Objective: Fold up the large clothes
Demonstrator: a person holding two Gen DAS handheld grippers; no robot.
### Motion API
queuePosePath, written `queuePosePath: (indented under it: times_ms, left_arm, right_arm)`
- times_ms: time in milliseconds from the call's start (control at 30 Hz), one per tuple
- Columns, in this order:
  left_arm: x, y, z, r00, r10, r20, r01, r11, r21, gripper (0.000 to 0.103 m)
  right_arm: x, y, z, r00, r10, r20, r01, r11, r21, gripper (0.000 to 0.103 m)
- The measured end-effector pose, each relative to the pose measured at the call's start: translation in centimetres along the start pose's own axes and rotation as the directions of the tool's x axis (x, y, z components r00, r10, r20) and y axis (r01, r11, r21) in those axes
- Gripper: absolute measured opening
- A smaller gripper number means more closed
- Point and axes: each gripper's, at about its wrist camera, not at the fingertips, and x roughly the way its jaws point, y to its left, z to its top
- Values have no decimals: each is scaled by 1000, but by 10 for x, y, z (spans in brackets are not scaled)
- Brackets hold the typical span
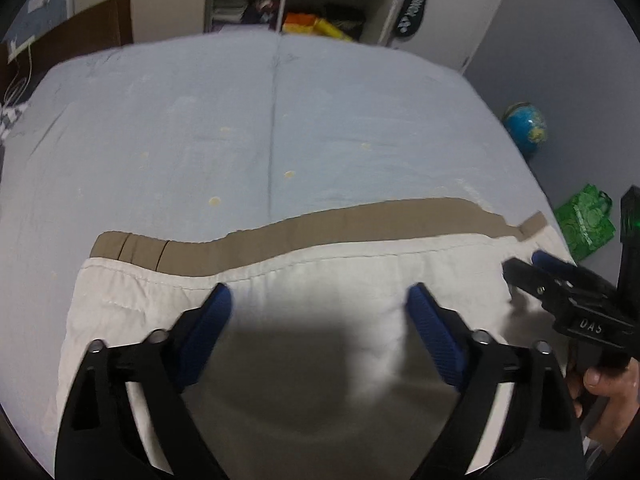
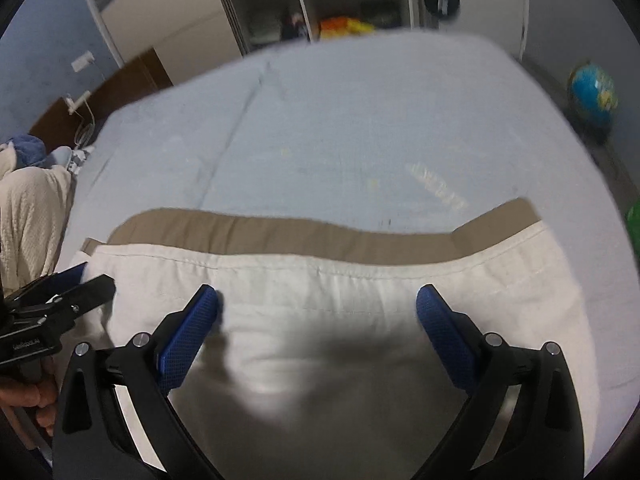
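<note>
A large garment lies flat on the bed, folded: a white layer [image 1: 320, 280] on top with a tan band [image 1: 360, 222] showing along its far edge. It also shows in the right wrist view, white layer [image 2: 340, 280] and tan band [image 2: 280, 236]. My left gripper [image 1: 319, 294] is open and empty, hovering over the white layer. My right gripper [image 2: 318, 296] is open and empty over the same layer; it also shows at the right of the left wrist view [image 1: 524, 266]. The left gripper shows at the left edge of the right wrist view [image 2: 96, 280].
The light blue bed sheet [image 1: 280, 120] stretches beyond the garment. A wardrobe with open shelves [image 1: 320, 8] stands behind the bed. A globe [image 1: 524, 126] and a green bag [image 1: 586, 222] sit on the floor at right. A cream blanket [image 2: 28, 216] lies at left.
</note>
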Motion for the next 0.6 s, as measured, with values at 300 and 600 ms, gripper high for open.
queuePosePath:
  times_ms: [300,600]
  left_arm:
    - [-10,46,-19,987,-164,4,162,976,-143,89]
    - [-70,105,-67,973,-206,104,226,941,-253,90]
  right_arm:
    - [-9,-37,3,1000,21,13,-22,998,67,95]
    - [-67,-138,-37,995,-93,40,84,979,188,95]
